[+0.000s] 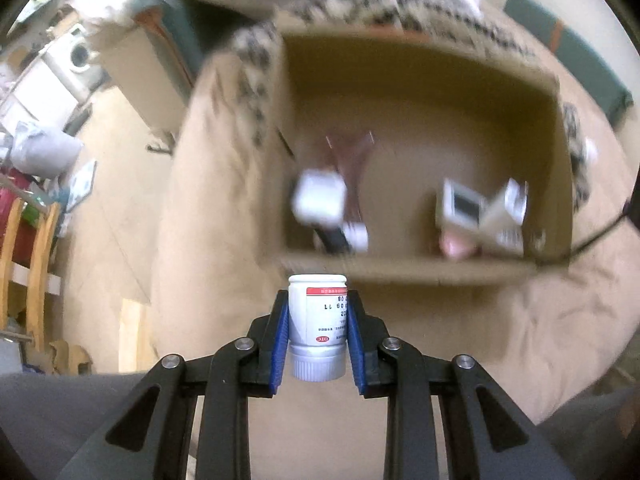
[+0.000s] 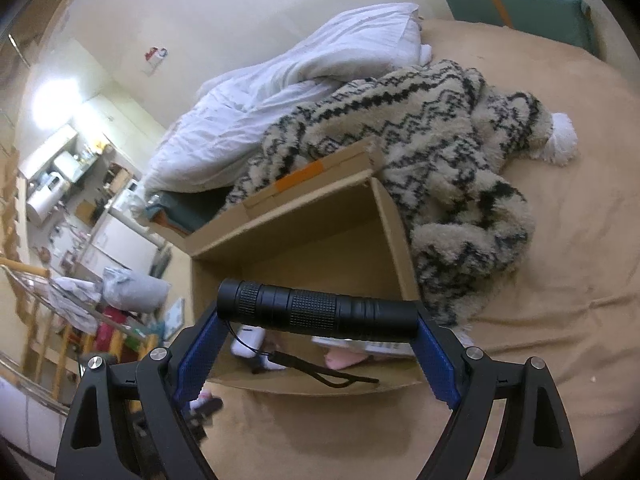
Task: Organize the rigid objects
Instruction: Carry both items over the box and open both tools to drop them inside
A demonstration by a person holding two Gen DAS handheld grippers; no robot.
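Tan bedding (image 2: 560, 280) covers the bed that carries everything, with a white duvet (image 2: 280, 92) heaped toward its far edge and a cream-and-black patterned blanket (image 2: 440, 152) bunched against the far and right walls of an open cardboard box (image 2: 394, 232). At the left edge of the bed the floor drops away to cluttered furniture and a wooden rack, too small to make out. The left gripper (image 1: 317, 332) has its blue pads clamped on a white bottle (image 1: 317, 320) with a red-striped label, held cap toward the camera just short of the box's near wall (image 1: 400, 272), over bare bedding. The right gripper (image 2: 316, 344) is spread wide and clamped endwise on a black flashlight (image 2: 316, 308), which lies crosswise between the pads above the box's near wall; its dark wrist strap (image 2: 320, 368) dangles down across that wall. The box mouth is open above and its floor has bare cardboard in the middle. The left wrist view is blurred by motion, so the box's contents read only roughly: a white block (image 1: 320, 200) near the left wall, a white device with a small grey screen (image 1: 464, 208) near the right wall, and something pink (image 1: 452, 246) beside it at the near wall. In the right wrist view the flashlight hides most of these things.
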